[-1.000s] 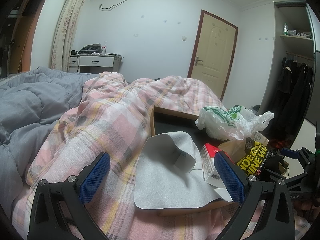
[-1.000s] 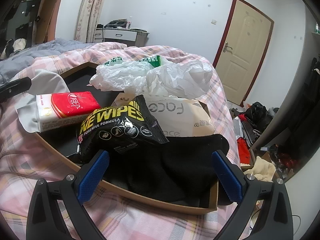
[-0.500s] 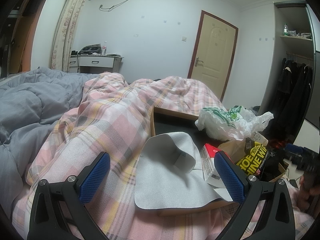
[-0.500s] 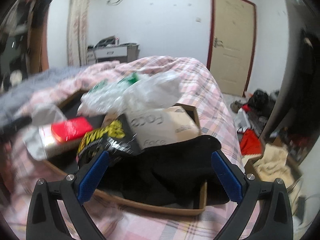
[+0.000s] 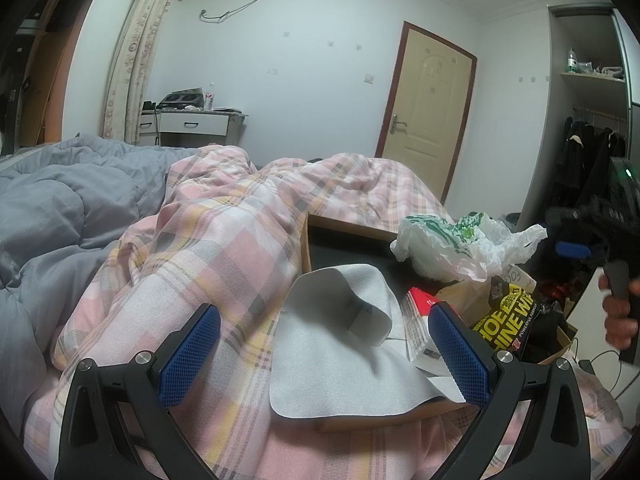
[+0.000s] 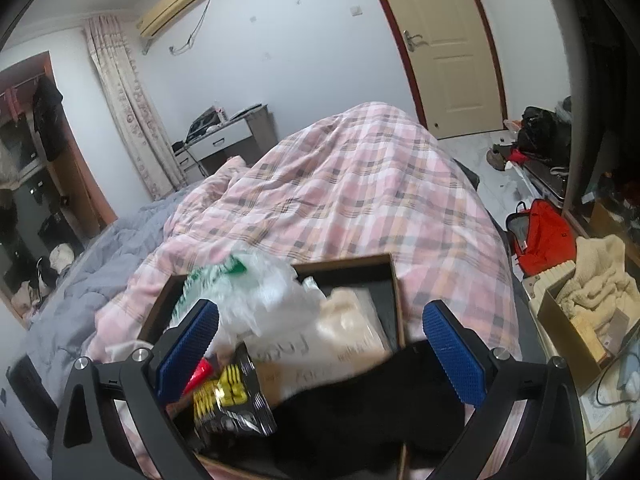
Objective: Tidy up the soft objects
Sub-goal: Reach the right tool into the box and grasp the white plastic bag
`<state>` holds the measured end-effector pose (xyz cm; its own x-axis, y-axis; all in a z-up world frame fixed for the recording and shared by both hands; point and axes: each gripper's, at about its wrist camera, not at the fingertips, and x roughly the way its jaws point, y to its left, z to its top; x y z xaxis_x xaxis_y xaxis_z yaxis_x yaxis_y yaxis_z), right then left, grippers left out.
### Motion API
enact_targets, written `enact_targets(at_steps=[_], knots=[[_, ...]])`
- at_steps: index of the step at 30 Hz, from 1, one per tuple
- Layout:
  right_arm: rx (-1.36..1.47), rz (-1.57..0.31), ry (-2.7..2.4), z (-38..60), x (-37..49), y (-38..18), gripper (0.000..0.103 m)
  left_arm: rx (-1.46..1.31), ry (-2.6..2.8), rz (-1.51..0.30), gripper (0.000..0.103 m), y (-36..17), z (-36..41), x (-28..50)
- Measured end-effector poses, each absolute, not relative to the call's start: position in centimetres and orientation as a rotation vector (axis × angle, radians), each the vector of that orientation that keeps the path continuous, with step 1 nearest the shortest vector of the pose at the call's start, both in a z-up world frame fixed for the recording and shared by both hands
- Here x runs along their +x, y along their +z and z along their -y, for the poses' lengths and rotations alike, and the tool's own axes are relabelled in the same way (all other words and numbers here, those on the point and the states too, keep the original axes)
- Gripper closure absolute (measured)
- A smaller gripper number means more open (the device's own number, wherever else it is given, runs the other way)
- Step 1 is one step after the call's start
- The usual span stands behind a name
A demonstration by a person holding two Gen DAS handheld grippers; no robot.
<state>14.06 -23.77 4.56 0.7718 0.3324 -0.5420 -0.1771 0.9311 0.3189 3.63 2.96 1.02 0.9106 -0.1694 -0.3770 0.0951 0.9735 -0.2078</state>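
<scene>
A: Soft objects sit heaped in the shallow box [image 5: 308,240] on the plaid quilt [image 5: 224,248], lower middle of both frames. Nothing looks sorted yet.

B: What's in there?

A: A grey cloth [image 5: 340,344] draped over the box's near edge, a crumpled plastic bag [image 5: 452,244], a red tissue pack [image 5: 420,320], a black-and-yellow wipes pouch [image 6: 230,400], a beige pouch [image 6: 340,344] and a black garment [image 6: 360,404] spilling over the near rim.

B: Either tool holding anything?

A: No. The left gripper [image 5: 324,356] has its jaws wide apart, framing the grey cloth without touching it. The right gripper [image 6: 320,352] is spread just as wide above the pile (that view is motion-blurred, so fine detail is lost). A hand [image 5: 618,316] grips its handle at the right edge of the left view.

B: So how far along?

A: Barely begun, I'd judge. Every item remains jumbled together; picking, folding and placing are all left.
</scene>
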Motion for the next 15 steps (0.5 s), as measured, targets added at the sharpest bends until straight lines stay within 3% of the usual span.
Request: enact_targets(at_steps=[7,15], knots=[[0.260,-0.706,0.310,22.2,16.8,6.0,0.001,-0.187,-0.137,-0.404,0.000,1.0,-3.0,3.7],[-0.010,-0.762,0.257,15.4,18.1,5.5,0.001,-0.186,-0.134,-0.403,0.000,1.0,-2.9,3.6]])
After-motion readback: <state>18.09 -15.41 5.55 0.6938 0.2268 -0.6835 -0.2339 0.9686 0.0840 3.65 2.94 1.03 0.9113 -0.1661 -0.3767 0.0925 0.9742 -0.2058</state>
